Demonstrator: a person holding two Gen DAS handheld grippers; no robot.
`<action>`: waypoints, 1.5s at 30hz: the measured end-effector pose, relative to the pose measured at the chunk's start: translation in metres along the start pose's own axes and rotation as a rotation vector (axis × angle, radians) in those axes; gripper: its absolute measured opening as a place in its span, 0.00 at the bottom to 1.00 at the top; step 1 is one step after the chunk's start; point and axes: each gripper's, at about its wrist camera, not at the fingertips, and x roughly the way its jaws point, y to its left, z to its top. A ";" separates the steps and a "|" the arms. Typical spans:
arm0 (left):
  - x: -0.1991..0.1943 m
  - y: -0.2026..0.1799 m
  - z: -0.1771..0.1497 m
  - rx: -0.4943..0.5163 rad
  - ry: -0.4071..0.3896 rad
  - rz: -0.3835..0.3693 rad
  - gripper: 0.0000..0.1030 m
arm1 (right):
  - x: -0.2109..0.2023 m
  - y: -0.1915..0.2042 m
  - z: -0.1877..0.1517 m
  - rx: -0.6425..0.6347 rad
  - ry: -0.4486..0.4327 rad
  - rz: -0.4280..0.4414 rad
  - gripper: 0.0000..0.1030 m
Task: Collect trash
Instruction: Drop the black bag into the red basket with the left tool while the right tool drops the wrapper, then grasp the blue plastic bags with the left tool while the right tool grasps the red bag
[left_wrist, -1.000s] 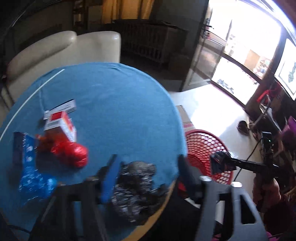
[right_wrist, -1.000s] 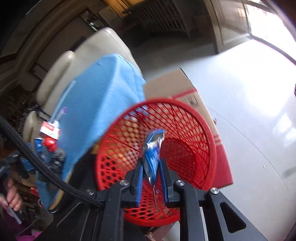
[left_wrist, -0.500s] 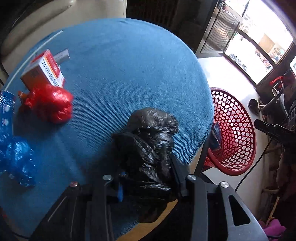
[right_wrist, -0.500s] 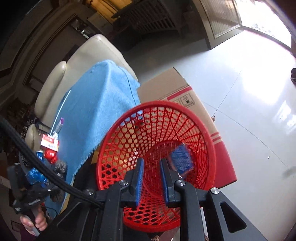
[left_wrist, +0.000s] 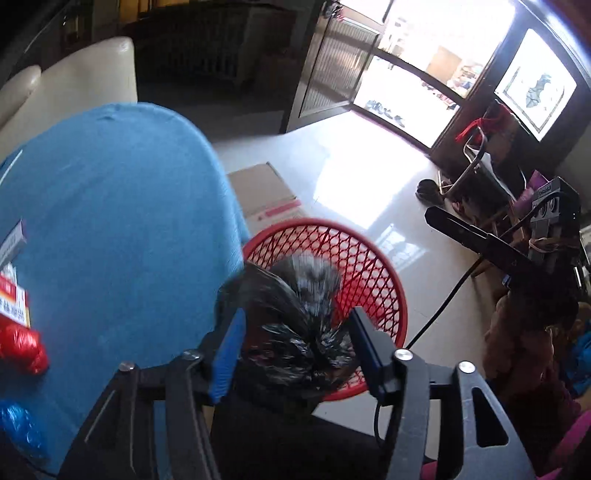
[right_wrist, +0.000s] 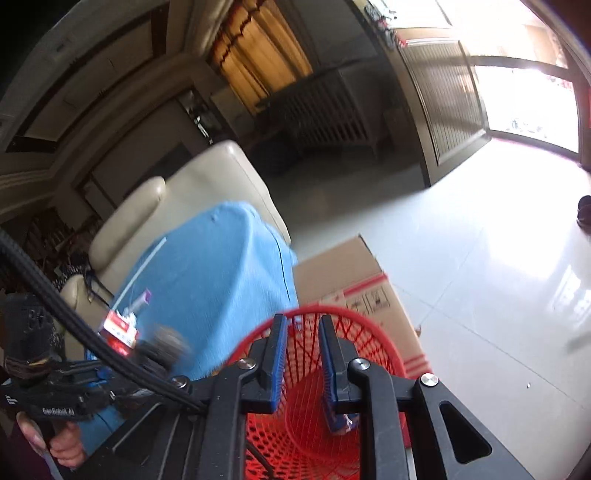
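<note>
Carried off the bench (left_wrist: 110, 221), the black bag (left_wrist: 295, 317) now hangs over the red basket (left_wrist: 384, 280) between the left hand-held gripper's (left_wrist: 295, 354) opening jaws. Right hand-held gripper (right_wrist: 301, 362): together, empty, above the basket.

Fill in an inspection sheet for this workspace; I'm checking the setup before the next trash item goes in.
Surface: round table under a blue cloth.
Job's things: black plastic bag, blurred, between the left claw's fingers over the red mesh basket; a blue wrapper lies inside the basket.
Clutter: red-and-white carton, red crumpled wrapper and blue wrapper on the cloth.
Grippers: left claw opening around the bag; right claw shut, holding nothing.
Cables: black cable across the floor.
Surroundings: cardboard box, cream armchair, bright doorway.
</note>
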 end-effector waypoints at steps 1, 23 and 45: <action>-0.003 0.001 0.001 -0.001 -0.017 0.009 0.62 | -0.004 -0.001 0.003 0.007 -0.013 0.016 0.20; -0.131 0.127 -0.080 -0.253 -0.177 0.810 0.62 | 0.065 0.181 0.000 -0.242 0.110 0.280 0.81; -0.153 0.220 -0.152 -0.507 -0.126 0.836 0.62 | 0.139 0.347 -0.067 -0.490 0.323 0.365 0.81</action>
